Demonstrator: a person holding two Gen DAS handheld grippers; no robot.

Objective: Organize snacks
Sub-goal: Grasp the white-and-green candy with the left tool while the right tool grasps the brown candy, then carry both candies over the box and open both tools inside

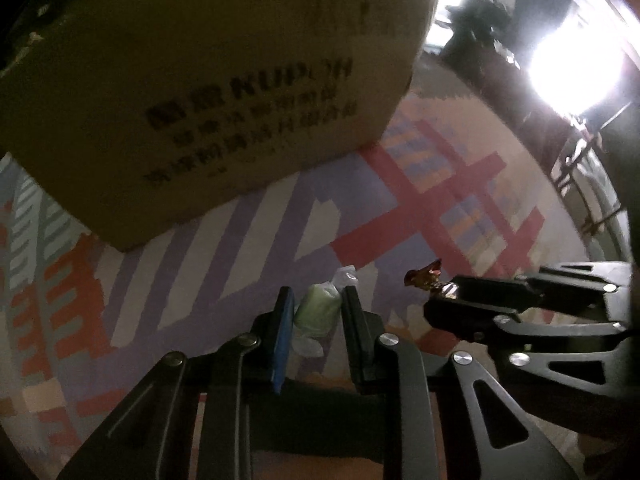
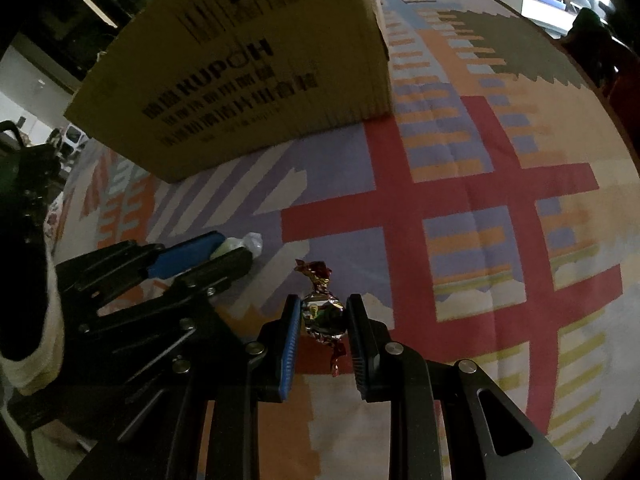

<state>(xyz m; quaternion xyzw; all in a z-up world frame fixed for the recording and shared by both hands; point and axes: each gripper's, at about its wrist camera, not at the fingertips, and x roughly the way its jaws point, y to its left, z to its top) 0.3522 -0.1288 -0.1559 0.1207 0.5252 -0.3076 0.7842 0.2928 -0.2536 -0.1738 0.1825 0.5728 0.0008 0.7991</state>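
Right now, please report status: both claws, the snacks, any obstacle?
Left claw shut on green candy. Right claw shut on foil candy. Cardboard box stands just ahead on patterned cloth; nothing between.

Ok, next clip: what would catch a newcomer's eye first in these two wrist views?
Probably the two sweets gripped side by side: the left tongs shut on a pale green candy, the right tongs shut on a foil-wrapped candy with twisted red ends. Behind them a big cardboard box with dark print stands on a bright tablecloth with a bold red grid.
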